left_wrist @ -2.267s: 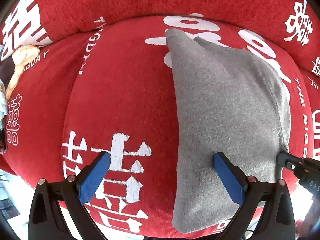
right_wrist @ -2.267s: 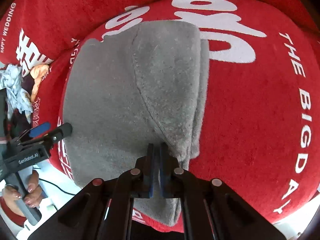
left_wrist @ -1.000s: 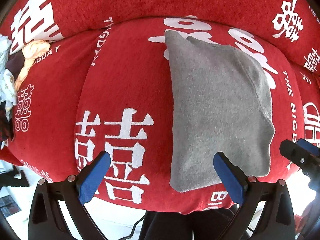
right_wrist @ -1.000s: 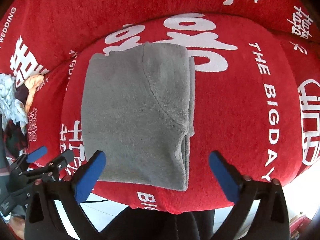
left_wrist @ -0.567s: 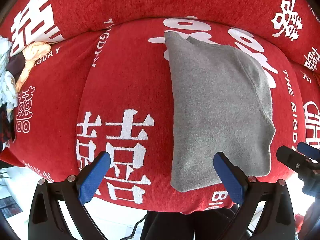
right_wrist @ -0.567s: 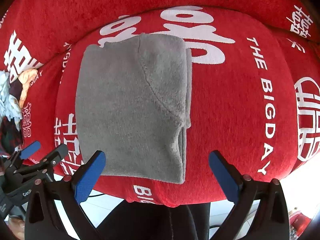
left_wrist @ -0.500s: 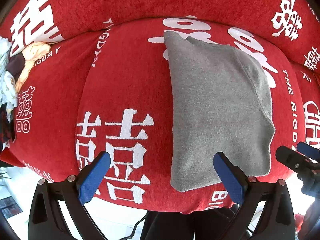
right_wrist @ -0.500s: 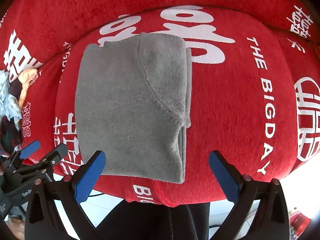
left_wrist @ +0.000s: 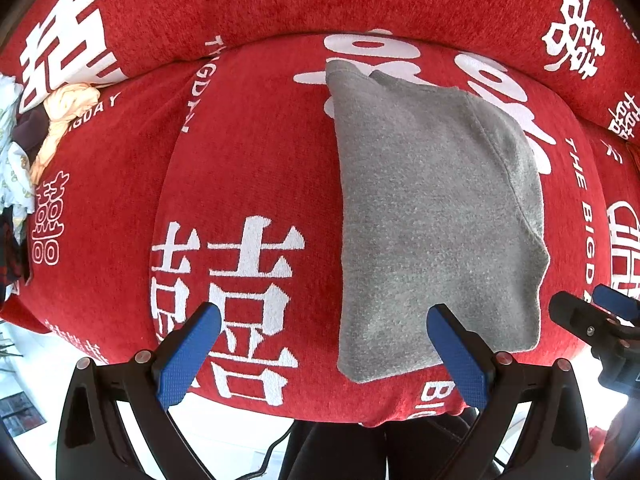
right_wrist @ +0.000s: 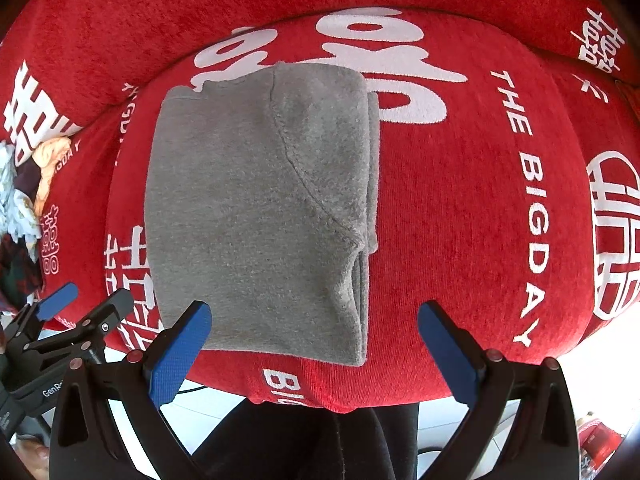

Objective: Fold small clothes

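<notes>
Grey fleece garment (right_wrist: 256,208) lies folded flat on the red sofa seat cushion (right_wrist: 460,216), a rough rectangle with its long axis running near-to-far. Its near edge sits close to the front lip of the cushion; its far edge stops just short of the red backrest (right_wrist: 180,4). A seamed top layer covers the right portion, and stacked edges show along the right side near the front.

Right gripper (right_wrist: 314,352): jaws spread wide, holding nothing, hovering off the near edge of the cushion. The garment lies straight ahead and a little left of its centre line; the left blue pad overlaps the near-left corner in view (contact not clear).

Left gripper (left_wrist: 322,352): also wide open and empty. From here the garment lies ahead and to the right, its near end by the right pad; bare cushion with white lettering fills the left.

Judgement: the right gripper is the better centred on the piece; the left one is nearer its left long edge.

No containers. A loose pile of other clothes (left_wrist: 24,148) sits well apart at the far left of the sofa.
</notes>
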`<state>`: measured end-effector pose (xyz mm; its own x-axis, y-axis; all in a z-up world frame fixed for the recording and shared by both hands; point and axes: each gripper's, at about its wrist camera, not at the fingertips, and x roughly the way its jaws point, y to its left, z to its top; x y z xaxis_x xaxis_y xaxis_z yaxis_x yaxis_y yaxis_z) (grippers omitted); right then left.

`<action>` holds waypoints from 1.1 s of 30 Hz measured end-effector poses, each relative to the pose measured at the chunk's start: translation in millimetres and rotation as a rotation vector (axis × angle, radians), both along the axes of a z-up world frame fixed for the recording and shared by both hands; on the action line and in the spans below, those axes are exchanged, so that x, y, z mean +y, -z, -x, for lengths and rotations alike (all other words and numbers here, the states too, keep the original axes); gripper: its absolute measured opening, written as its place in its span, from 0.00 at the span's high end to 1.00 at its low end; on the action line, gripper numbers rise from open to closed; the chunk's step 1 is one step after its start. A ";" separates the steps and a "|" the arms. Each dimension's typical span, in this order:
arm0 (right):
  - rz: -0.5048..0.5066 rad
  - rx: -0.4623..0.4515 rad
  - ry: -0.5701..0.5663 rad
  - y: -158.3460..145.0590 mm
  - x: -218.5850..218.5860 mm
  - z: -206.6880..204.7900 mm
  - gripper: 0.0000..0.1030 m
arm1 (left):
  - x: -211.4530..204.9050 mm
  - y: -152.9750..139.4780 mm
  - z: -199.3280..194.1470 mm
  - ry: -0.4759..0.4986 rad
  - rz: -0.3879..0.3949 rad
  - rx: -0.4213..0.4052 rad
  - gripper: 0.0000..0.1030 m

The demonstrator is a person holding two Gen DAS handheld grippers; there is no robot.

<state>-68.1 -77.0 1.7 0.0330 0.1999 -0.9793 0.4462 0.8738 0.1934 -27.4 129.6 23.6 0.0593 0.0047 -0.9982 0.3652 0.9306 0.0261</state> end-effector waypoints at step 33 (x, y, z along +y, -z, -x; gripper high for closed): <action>0.004 0.008 0.009 1.0 0.9 2.3 0.00 | -8.4 4.8 0.3 0.029 0.028 0.031 0.00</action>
